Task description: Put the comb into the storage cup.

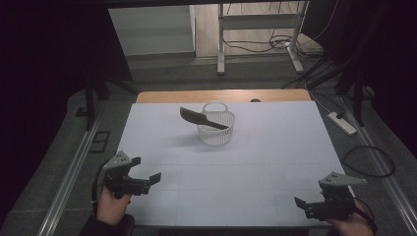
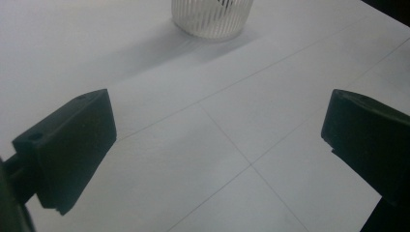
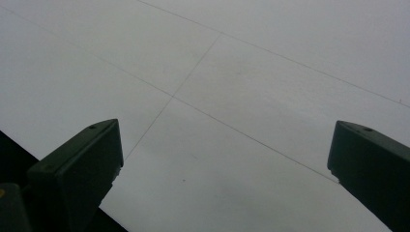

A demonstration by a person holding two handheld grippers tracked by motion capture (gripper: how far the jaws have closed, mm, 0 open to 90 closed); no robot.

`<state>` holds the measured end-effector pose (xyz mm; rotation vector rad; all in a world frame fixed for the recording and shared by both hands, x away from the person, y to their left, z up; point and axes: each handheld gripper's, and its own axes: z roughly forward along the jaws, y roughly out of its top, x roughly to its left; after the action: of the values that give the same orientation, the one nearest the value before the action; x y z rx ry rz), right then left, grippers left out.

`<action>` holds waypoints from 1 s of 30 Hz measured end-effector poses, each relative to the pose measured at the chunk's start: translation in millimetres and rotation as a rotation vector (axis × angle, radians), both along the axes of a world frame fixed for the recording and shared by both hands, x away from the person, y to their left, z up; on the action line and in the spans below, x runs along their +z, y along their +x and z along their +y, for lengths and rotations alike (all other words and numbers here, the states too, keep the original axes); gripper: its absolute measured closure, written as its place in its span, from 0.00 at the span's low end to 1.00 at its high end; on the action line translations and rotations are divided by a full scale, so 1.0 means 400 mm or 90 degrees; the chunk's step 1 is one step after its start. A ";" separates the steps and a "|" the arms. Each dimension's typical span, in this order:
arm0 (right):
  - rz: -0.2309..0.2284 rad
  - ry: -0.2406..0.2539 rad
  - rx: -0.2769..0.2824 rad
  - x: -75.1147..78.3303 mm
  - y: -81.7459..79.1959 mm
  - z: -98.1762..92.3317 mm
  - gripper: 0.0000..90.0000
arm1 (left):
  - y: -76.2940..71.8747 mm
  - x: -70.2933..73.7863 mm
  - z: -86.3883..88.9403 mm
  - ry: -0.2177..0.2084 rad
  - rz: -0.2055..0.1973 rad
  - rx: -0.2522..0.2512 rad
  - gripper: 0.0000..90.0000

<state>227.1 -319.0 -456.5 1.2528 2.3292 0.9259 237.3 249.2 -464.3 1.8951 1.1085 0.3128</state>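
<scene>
A small white ribbed basket (image 1: 216, 126) stands at the middle of the white table top (image 1: 275, 147), toward the far side. A dark comb (image 1: 202, 118) lies across the basket's rim, its toothed end sticking out to the left. My left gripper (image 1: 146, 168) is open near the front left corner, held by a hand. In the left gripper view the basket (image 2: 212, 17) stands ahead of the open left gripper (image 2: 217, 130). My right gripper (image 1: 301, 202) is open at the front right corner. The right gripper (image 3: 225, 159) has only bare table between its jaws.
A wooden strip (image 1: 223, 95) shows beyond the table's far edge. Metal rails (image 1: 74, 167) run along both sides of the table. A power strip (image 1: 342, 123) and cables lie on the floor at right. A desk frame (image 1: 258, 29) stands at the back.
</scene>
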 end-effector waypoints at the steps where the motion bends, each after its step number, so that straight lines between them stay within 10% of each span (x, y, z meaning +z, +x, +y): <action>1: 0.000 0.000 0.000 0.000 0.000 0.000 0.00 | -0.002 0.000 0.001 0.001 0.000 0.000 0.00; 30: 0.001 -0.001 -0.015 0.000 0.001 -0.001 0.00 | -0.053 -0.020 0.026 0.029 0.023 0.030 0.00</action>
<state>227.4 -319.5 -456.3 1.2773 2.3109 0.9161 216.3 259.7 -472.3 1.9237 1.1795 0.3339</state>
